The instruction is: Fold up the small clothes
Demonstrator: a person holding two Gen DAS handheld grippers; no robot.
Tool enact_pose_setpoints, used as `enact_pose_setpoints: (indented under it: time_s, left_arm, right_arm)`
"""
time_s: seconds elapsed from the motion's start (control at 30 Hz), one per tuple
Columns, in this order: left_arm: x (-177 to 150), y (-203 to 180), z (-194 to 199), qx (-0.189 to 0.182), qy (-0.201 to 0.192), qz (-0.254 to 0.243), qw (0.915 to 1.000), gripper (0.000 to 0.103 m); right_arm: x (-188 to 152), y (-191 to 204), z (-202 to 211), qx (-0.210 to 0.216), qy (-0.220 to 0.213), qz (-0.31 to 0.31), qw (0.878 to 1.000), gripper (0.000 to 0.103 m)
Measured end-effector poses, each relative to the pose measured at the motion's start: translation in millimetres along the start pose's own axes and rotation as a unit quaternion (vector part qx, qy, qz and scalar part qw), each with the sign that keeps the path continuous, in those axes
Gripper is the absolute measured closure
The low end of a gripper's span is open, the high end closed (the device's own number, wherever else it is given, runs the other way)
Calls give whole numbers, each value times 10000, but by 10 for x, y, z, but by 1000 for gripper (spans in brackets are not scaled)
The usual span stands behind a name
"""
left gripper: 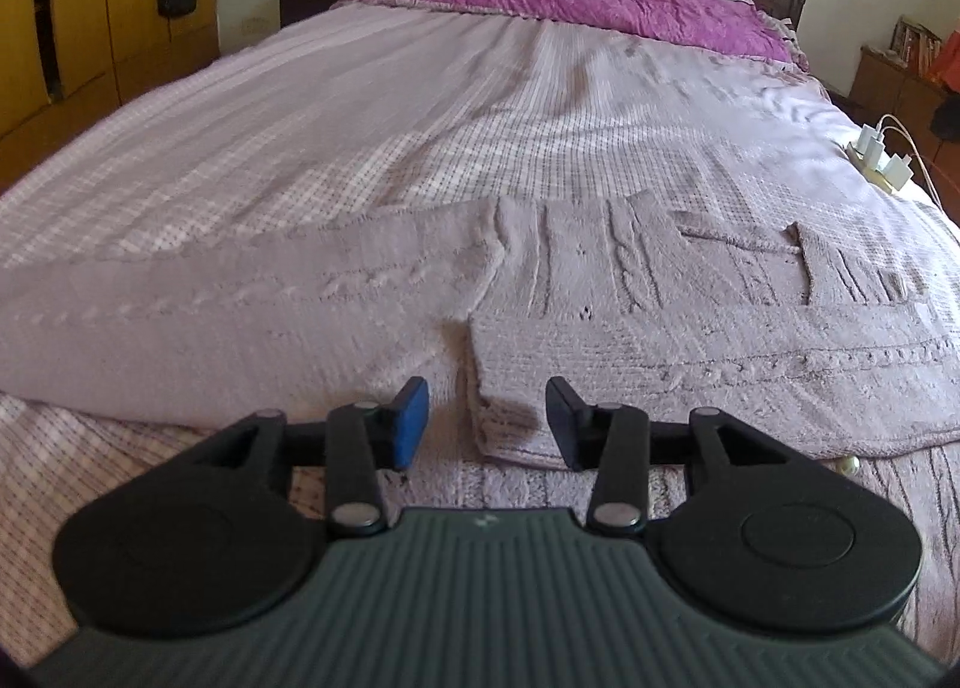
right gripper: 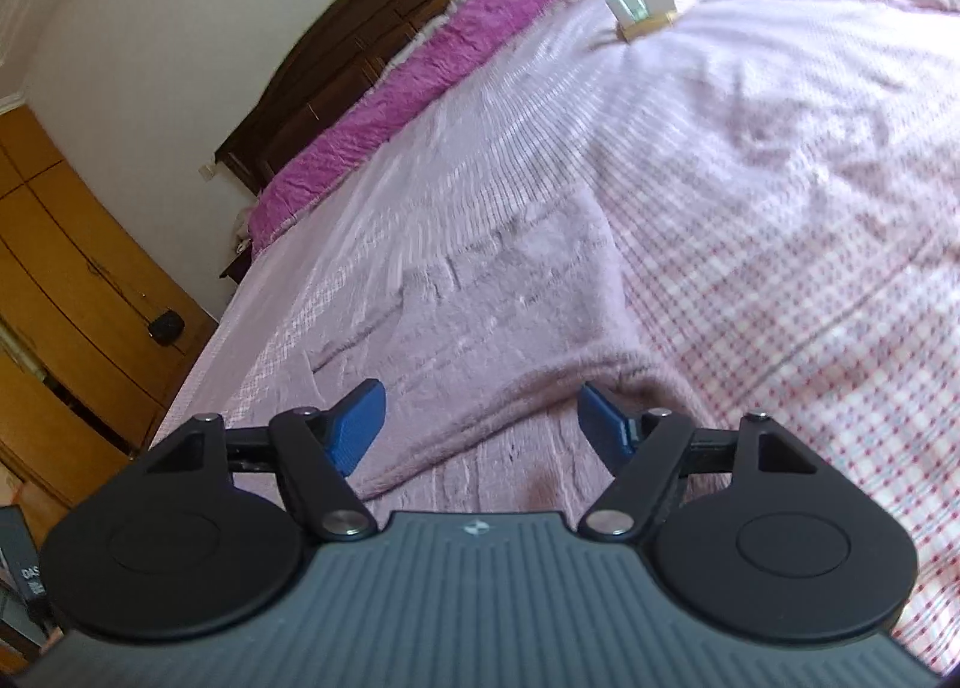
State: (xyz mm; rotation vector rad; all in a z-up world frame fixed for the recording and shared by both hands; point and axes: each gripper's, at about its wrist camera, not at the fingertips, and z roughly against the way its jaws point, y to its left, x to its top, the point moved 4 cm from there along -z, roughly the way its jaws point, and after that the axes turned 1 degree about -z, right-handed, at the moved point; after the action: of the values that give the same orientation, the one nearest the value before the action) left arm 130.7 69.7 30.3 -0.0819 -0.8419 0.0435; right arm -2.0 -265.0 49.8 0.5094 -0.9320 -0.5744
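Just ahead of the left gripper (left gripper: 487,423), a lilac cable-knit sweater (left gripper: 630,292) lies flat on a checked bedspread (left gripper: 360,136), one sleeve (left gripper: 210,304) trailing off beyond the tool's left finger and the body spreading past its right. Both blue-padded jaws stand apart and grasp nothing, though a folded cuff end (left gripper: 504,418) sits directly between them, apparently not yet pinched. Farther right, the right gripper (right gripper: 483,427) hovers over the garment's opposite side, jaws wide and released, with a soft rolled edge of knit (right gripper: 540,388) running between its tips. Beyond that tool's right finger the bedspread runs bare toward a white charger block (right gripper: 639,10) near the far edge. Soft, light and limp, the knit will likely sag and stretch rather than hold a crease, so it should be taken at the doubled cuff and hem edges, where the fabric is thickest, and lifted evenly by both tools to keep the fold from slumping.
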Motion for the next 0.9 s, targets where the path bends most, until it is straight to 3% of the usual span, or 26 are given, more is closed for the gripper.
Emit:
enact_pose_setpoints:
  time_s: [0.17, 0.33, 0.37, 0.47, 0.5, 0.73, 0.9]
  left_arm:
    - [-44, 18, -50, -129, 19, 85, 9999, 58]
    - [-31, -13, -90, -189, 21, 49, 9998, 58]
    - [-33, -14, -96, -190, 23, 46, 9998, 58]
    - [-33, -16, -100, -198, 23, 58, 9998, 58]
    - [-34, -20, -99, -215, 16, 60, 9997, 58]
    - [-54, -117, -126, -348, 26, -57, 9994, 58]
    - [-69, -135, -140, -354, 34, -72, 9993, 58]
  right_arm:
    - [26, -170, -213, 54, 194, -679, 9975, 36]
    - [101, -255, -363, 136, 121, -1257, 9919, 41]
    - [112, -260, -379, 105, 97, -1308, 9913, 47]
    - [149, -281, -411, -177, 10, -1307, 9913, 85]
    - [162, -298, -409, -269, -41, -1300, 9911, 90]
    - [225, -396, -233, -520, -533, -1203, 9899, 92]
    - [158, -532, -287, -592, -292, -1224, 9903, 92]
